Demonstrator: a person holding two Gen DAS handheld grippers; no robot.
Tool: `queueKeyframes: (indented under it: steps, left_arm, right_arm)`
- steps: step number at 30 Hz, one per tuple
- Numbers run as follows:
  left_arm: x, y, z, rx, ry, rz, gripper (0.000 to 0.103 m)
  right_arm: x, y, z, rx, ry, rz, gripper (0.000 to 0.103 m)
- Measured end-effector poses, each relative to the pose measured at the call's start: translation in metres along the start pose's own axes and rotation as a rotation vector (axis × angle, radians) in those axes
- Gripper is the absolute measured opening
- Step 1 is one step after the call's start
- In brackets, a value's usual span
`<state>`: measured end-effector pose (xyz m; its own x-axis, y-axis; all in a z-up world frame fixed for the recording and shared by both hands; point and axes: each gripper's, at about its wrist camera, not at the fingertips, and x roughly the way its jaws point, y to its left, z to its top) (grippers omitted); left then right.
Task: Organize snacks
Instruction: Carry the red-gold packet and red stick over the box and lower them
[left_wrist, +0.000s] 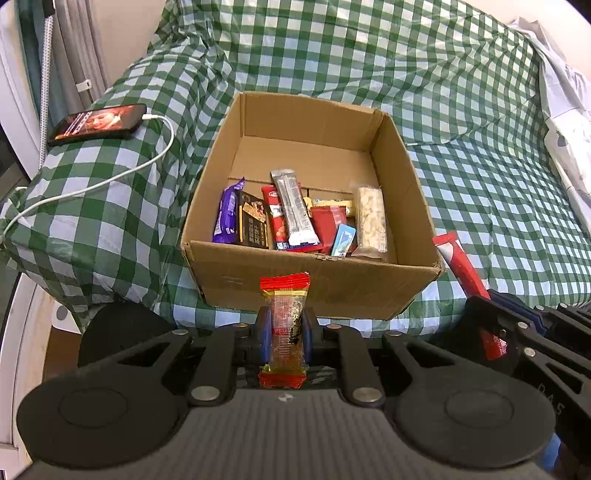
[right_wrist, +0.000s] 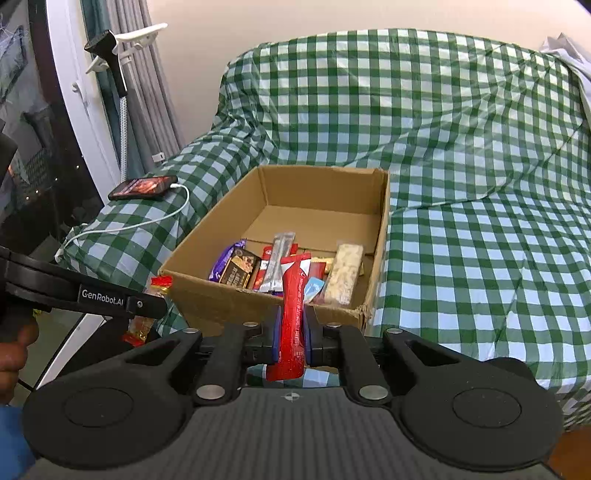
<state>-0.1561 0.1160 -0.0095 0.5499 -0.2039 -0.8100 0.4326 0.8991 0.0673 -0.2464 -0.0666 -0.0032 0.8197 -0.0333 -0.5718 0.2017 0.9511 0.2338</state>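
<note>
i have a snack in each gripper and both sit just short of the cardboard box (left_wrist: 314, 291), so i judge this as the carry-to-box step with the drop not yet made. my left gripper (left_wrist: 286, 332) has its jaws drawn in to a narrow gap and clamped on a clear-wrapped snack bar with red ends (left_wrist: 285, 314), held upright between the blue pads (left_wrist: 264, 334), its top end level with the box's near wall. my right gripper (right_wrist: 291, 334) is squeezed fully in on a thin red stick packet (right_wrist: 292, 306), which pokes forward over the near rim of the box. the box rests on the green checked cover (left_wrist: 461, 192) and already holds a row of about 7 packs along its near side: a purple bar (left_wrist: 227, 214), a dark chocolate pack (left_wrist: 253, 221), a silver stick (left_wrist: 293, 206), a pale nougat-like bar (left_wrist: 371, 219) and a few red ones. the far half of the floor is bare cardboard. a phone (left_wrist: 99, 123) on its white cable (left_wrist: 110, 177) lies well apart to the left. next i need each gripper carried forward past the near wall and over the contents before the jaws ease apart, one at a time so the 2 don't crowd each other; the upright bar may tip as it lands.
</note>
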Motion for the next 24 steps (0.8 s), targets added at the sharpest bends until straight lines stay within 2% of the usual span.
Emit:
queueKeyframes:
  steps: [12, 24]
  left_arm:
    - [0.029, 0.007, 0.020, -0.010, 0.061, -0.008, 0.018]
    - [0.057, 0.014, 0.086, -0.007, 0.036, -0.022, 0.018]
  right_arm:
    - [0.030, -0.006, 0.008, 0.006, 0.074, 0.001, 0.012]
    - [0.074, -0.009, 0.049, 0.035, 0.087, -0.008, 0.013]
